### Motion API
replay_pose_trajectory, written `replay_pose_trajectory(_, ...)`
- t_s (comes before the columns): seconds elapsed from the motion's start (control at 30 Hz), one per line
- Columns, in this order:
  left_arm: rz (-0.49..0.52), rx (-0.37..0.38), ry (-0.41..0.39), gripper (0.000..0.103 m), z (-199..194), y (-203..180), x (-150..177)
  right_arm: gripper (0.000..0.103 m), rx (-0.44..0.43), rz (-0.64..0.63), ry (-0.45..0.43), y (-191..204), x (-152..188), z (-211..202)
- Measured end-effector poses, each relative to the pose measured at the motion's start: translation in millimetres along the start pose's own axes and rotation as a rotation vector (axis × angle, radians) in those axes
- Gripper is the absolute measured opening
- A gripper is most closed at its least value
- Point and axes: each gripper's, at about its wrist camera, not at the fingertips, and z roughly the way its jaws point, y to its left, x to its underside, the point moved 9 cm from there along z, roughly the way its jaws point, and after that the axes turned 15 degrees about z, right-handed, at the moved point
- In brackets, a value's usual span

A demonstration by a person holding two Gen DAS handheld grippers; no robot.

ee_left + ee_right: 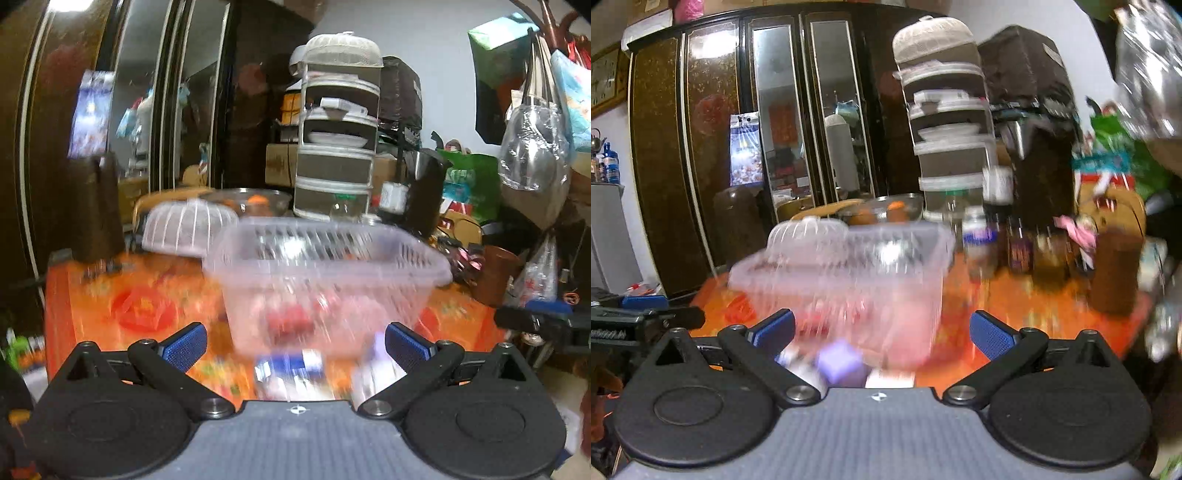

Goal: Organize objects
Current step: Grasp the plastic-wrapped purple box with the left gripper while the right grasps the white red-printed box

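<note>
Both grippers are standing wide, nothing between their blue pads. We are looking along the left gripper at a clear slotted basket sitting on the orange patterned tablecloth, just beyond the fingertips and not touching either of them. Reddish things are showing through the basket's wall, though the blur is too heavy for us to say what they are. Close under the left gripper's nose a small blue-and-white item is lying on the cloth.

We are seeing the same basket from the right gripper, where it is sitting ahead and a little toward the left finger, again apart from both pads. A pale purple block is lying just in front of this gripper, near the basket's foot. Behind the basket a white ribbed dome cover and a glass bowl with orange things in it are resting on the table. To the right a row of small jars and a brown cup are standing, well apart from the basket. A tall tiered mesh food cover is rising at the back.
</note>
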Motion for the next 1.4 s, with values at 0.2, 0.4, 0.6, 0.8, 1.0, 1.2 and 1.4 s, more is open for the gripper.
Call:
replay_pose_trajectory(0.2,-0.155,0.028,0.040,0.100,-16,0,68,0.103,-0.015,0.100,0.010,-22,65,-34)
replay_pose_trajectory(0.4,-0.108,-0.041,0.031,0.099,-35,3,71,0.103,-0.005,0.064,-0.027,-22,67,-42)
replay_pose_trajectory(0.6,-0.059,-0.070,0.008,0.099,-39,6,47,0.103,-0.015,0.021,0.016,-3,72,-38)
replay_pose_trajectory(0.8,-0.031,-0.041,0.084,0.099,11,1,57,0.103,0.030,0.050,0.019,-16,75,-10)
replay_pose_trajectory(1.0,0.005,-0.007,0.167,0.097,54,-5,65,0.103,0.029,0.111,-0.012,-34,67,-18)
replay_pose_trajectory(1.2,0.085,-0.033,0.160,0.097,75,-11,56,0.103,0.038,0.098,0.009,-37,71,-19)
replay_pose_trajectory(1.4,0.045,-0.037,0.145,0.087,84,-4,49,0.103,0.059,0.070,0.020,-39,74,-6)
